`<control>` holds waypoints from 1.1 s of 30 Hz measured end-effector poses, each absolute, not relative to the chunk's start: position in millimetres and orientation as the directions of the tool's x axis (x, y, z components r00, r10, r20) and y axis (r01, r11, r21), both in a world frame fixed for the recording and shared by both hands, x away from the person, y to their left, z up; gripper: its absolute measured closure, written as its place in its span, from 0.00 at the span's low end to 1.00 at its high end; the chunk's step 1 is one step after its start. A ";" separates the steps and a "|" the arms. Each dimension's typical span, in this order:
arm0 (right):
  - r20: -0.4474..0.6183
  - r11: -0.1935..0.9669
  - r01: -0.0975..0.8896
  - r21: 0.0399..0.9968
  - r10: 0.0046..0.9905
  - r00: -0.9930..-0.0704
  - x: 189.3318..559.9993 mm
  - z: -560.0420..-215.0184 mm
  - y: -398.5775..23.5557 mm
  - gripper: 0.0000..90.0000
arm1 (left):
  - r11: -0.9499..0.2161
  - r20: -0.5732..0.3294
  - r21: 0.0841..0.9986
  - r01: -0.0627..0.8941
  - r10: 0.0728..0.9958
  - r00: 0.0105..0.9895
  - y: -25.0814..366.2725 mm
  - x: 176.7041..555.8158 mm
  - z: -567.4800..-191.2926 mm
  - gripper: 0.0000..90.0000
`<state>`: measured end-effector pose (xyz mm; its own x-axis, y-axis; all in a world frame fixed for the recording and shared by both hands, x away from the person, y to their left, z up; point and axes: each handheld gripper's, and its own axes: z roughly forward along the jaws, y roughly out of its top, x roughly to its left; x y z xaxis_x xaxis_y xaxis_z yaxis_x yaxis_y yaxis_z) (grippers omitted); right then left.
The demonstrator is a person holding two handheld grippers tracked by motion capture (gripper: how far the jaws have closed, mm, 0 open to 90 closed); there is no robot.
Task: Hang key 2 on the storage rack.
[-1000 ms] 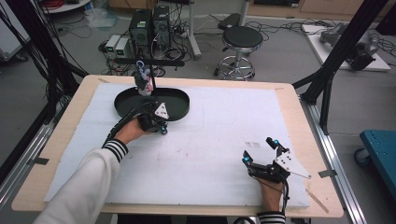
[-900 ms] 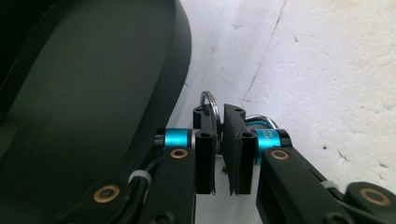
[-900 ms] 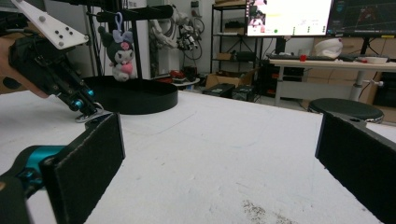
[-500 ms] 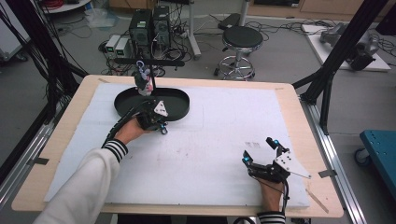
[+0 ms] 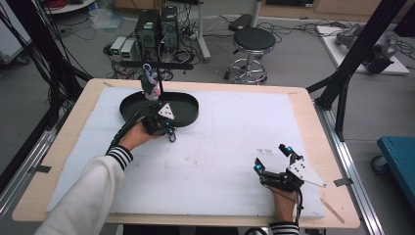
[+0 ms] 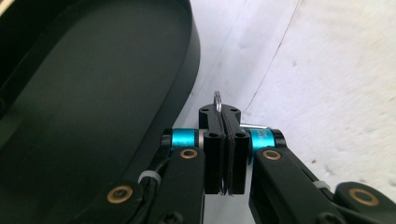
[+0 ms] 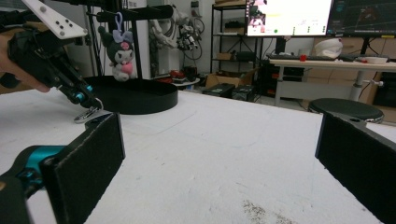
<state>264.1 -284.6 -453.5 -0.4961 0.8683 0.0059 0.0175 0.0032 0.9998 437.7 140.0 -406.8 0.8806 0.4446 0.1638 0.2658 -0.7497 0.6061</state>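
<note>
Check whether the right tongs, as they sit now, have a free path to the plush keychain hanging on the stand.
Probably yes. The right tongs are open, and bare white mat lies between them and the plush keychain hanging over the black tray. The left tongs sit beside that path.

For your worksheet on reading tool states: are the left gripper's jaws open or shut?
Shut. In the left gripper view, the left gripper has its jaws pressed together on a small metal ring poking out at their tips.

Grey floor (image 5: 303, 54) behind the table, w/ many loose cables. Round black stool (image 5: 252, 39) on chrome legs, near the far edge. Two dark PC towers (image 5: 157, 24) at far left. Blue cart (image 5: 399, 156) at right. Lit monitors (image 7: 288, 16) above a desk (image 7: 327, 63) in the bg.
</note>
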 end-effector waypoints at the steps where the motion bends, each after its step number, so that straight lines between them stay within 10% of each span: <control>1: 0.006 0.003 0.018 1.000 0.868 -0.496 264.1 -453.5 -284.6 0.01 | -0.742 0.163 0.616 0.264 0.448 0.879 140.6 437.2 -405.2 0.98; 33: 0.006 0.006 0.024 1.000 0.869 -0.495 263.2 -453.4 -283.6 0.01 | -0.504 0.068 0.823 0.262 0.545 0.835 210.6 418.8 -336.2 0.98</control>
<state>263.2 -283.6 -453.4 -0.4954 0.8687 0.0065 0.0243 0.0064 0.9997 418.8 210.6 -336.2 0.8354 0.5455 0.0682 0.2621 -0.5042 0.8229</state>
